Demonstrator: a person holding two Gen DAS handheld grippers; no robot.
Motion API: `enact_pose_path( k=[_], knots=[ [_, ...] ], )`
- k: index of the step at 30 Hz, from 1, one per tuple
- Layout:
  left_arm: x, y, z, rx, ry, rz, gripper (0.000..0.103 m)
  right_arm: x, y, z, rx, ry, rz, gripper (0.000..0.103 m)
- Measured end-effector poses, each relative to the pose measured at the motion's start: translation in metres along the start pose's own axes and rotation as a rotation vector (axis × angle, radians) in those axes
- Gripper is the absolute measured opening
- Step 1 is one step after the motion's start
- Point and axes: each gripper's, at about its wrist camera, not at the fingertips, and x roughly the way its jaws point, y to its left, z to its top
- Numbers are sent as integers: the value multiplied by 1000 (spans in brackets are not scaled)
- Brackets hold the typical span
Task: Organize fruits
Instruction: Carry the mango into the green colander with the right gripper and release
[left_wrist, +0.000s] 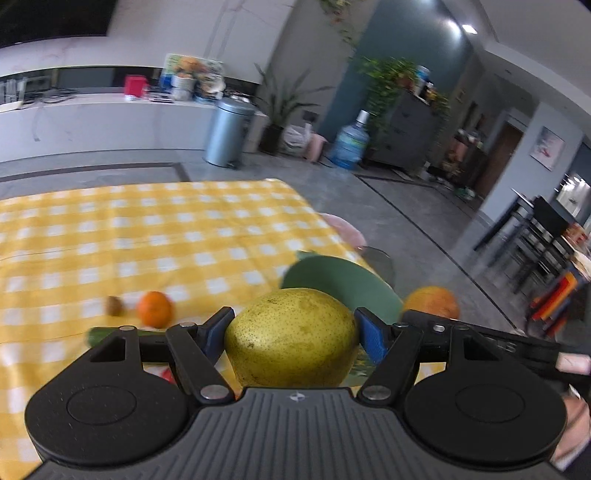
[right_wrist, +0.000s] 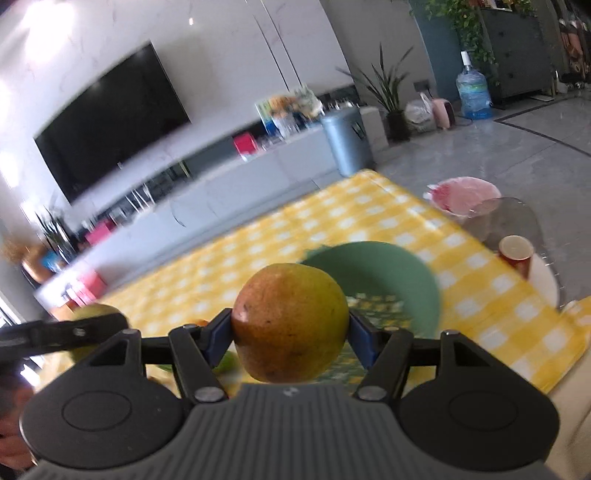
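Yellow checked tablecloth (left_wrist: 147, 229), grey tiled floor (left_wrist: 406, 206), wall television (right_wrist: 110, 118)

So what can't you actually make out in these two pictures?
- Left wrist view: a green item, a cucumber perhaps, mostly hidden behind the left gripper, which holds a pear.
- Right wrist view: the green plate is motion-blurred, its near part hidden by the fruit in the right gripper.
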Motion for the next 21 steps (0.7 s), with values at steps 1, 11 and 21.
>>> enact_pose_path(
  k=[1, 11, 21],
  knots=[
    [7, -2, -1, 0, 11, -6, 82, 8, -7, 3, -15, 25, -11, 63],
    [38, -11, 1, -6, 78, -13, 82, 100, -25, 17, -76, 340, -118, 63],
    [44, -16, 0, 8, 100, -6, 82, 180, -20, 9, -331, 494, -376, 63]
  ],
)
